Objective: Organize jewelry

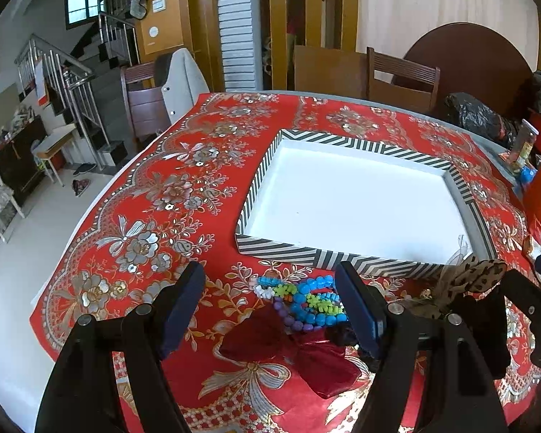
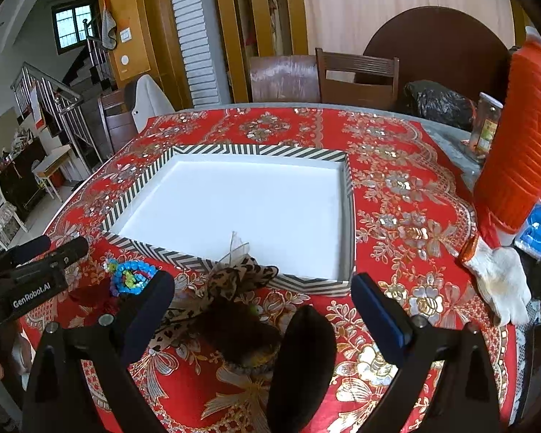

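Right wrist: dark oval object (image 2: 301, 368) unidentifiable, hiding tablecloth (image 2: 407, 187) below.

Both your grippers hang low, jaws spread

Your left gripper (image 1: 270, 303) gapes wide with nothing between its fingers; your right gripper (image 2: 263, 306) is likewise spread and holds nothing

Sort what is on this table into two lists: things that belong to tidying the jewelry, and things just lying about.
For the job:
- striped box, nothing in it
- beaded bracelets
- red bow
- leopard-print bow
- dark furry hair tie
- black oval clip

Lying about:
- white glove
- glass jar
- black plastic bag
- blue packet
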A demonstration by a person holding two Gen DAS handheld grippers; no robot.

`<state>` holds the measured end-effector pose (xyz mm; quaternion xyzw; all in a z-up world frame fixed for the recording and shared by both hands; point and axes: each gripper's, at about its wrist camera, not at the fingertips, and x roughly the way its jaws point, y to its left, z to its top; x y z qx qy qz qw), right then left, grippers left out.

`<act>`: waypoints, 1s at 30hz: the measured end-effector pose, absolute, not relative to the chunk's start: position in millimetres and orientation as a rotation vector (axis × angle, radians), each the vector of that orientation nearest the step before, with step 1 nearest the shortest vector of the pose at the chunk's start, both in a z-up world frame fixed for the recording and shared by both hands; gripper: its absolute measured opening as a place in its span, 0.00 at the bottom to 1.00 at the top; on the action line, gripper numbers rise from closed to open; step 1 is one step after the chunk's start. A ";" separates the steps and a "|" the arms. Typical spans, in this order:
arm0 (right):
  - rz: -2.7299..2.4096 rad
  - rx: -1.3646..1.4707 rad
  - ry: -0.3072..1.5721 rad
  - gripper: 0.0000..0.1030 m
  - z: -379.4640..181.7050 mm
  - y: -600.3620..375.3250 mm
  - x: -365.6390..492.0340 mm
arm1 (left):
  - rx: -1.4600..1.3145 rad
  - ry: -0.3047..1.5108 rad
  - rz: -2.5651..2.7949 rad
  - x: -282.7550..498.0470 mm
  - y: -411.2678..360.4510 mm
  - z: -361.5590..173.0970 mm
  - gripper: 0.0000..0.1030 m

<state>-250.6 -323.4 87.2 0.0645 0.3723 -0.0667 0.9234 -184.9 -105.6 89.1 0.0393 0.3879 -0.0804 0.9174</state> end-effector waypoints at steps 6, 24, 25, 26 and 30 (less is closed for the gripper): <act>-0.149 0.134 0.764 0.97 86.5 -323.9 -251.3 | 0.066 0.808 -0.175 -187.3 -108.5 88.3 0.68; -0.172 0.132 0.759 0.97 90.7 -321.5 -252.2 | 0.070 0.795 -0.217 -190.1 -120.5 102.7 0.68; -0.175 0.133 0.757 0.97 91.1 -322.2 -252.4 | 0.065 0.795 -0.220 -190.1 -121.1 103.4 0.68; -0.177 0.133 0.758 0.97 91.4 -323.2 -252.3 | 0.064 0.798 -0.223 -189.6 -121.9 103.6 0.68; -0.180 0.142 0.758 0.97 93.7 -325.3 -251.8 | 0.071 0.794 -0.234 -191.1 -125.3 106.1 0.68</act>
